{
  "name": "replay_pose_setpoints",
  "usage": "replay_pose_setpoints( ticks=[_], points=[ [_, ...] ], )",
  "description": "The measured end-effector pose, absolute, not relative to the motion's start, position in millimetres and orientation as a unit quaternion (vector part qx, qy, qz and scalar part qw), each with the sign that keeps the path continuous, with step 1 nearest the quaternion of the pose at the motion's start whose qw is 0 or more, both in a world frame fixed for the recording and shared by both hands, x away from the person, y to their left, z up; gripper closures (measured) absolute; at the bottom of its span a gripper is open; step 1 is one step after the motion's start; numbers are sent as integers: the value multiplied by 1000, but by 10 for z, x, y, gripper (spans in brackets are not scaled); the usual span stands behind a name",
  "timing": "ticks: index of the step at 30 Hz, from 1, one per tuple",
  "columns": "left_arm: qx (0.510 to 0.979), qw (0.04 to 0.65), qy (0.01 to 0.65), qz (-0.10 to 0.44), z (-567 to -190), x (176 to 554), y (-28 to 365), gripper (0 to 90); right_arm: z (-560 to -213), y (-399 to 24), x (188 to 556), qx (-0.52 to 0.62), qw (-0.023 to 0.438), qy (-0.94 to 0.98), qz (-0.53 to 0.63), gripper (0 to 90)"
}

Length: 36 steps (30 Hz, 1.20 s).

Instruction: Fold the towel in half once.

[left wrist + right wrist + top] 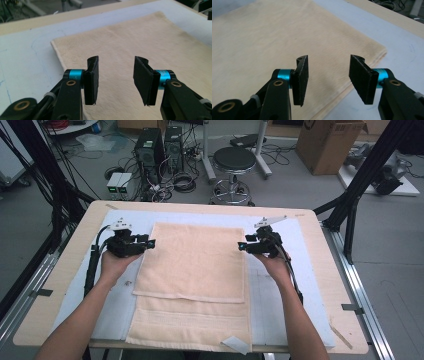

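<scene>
A beige towel (192, 270) lies flat on the table, its far part folded over so a double layer covers the upper area and a single layer reaches the near edge. My left gripper (150, 242) hovers at the towel's left edge, open, with the towel (140, 42) spread beyond its jaws. My right gripper (241, 246) hovers at the towel's right edge, open, above the folded edge of the towel (287, 35). Nothing sits between either pair of jaws.
A pale blue mat (292, 285) covers the wooden table (80, 250) under the towel. A white scrap (235, 344) lies at the near edge. Beyond the table stand a black stool (234, 162), computer towers (150, 150) and a cardboard box (327, 142).
</scene>
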<state>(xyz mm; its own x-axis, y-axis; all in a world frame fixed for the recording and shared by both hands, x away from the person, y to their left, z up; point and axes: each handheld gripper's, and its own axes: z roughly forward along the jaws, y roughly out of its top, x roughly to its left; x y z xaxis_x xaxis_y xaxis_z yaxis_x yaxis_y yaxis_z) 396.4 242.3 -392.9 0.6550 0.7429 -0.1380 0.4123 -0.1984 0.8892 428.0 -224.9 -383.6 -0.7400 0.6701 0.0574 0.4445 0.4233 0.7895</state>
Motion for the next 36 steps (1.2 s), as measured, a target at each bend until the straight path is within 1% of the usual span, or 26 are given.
replay_pose_setpoints(
  ticks=[5,7,8,9,10,12,13,15,17,19,22,30,36],
  points=[
    [765,511,360,155,-3969,3680,2489,523,-3828,-2266,3942,299,134,833,446,439],
    [768,512,349,163,-3984,3549,2496,484,-3824,-2278,3816,292,135,831,453,407],
    [770,512,343,166,-3993,3483,2502,481,-3819,-2279,3773,289,125,835,452,378],
    [771,513,339,167,-4007,3425,2508,465,-3812,-2269,3734,287,118,840,445,370],
    [773,514,335,165,-4024,3372,2520,463,-3803,-2260,3686,283,112,844,443,371],
    [777,509,332,167,-4058,3267,2543,463,-3809,-2255,3547,268,134,835,462,410],
    [780,505,330,168,-4079,3211,2565,462,-3821,-2250,3493,262,141,835,462,405],
    [785,500,326,167,-4118,3122,2599,459,-3861,-2240,3409,256,128,841,458,401],
    [795,491,320,157,-4127,3083,2597,455,-3899,-2233,3326,247,130,844,457,406],
    [796,496,308,157,-4158,3007,2587,454,-3950,-2228,3251,239,131,847,457,413],
    [799,496,302,155,-4209,2939,2584,455,-4028,-2239,3161,233,121,849,459,428],
    [810,485,299,138,-4356,2875,2598,482,-4219,-2242,2982,221,104,855,458,458],
    [828,464,291,119,-4423,2868,2581,493,-4301,-2219,2916,205,97,870,438,496]
  ],
)
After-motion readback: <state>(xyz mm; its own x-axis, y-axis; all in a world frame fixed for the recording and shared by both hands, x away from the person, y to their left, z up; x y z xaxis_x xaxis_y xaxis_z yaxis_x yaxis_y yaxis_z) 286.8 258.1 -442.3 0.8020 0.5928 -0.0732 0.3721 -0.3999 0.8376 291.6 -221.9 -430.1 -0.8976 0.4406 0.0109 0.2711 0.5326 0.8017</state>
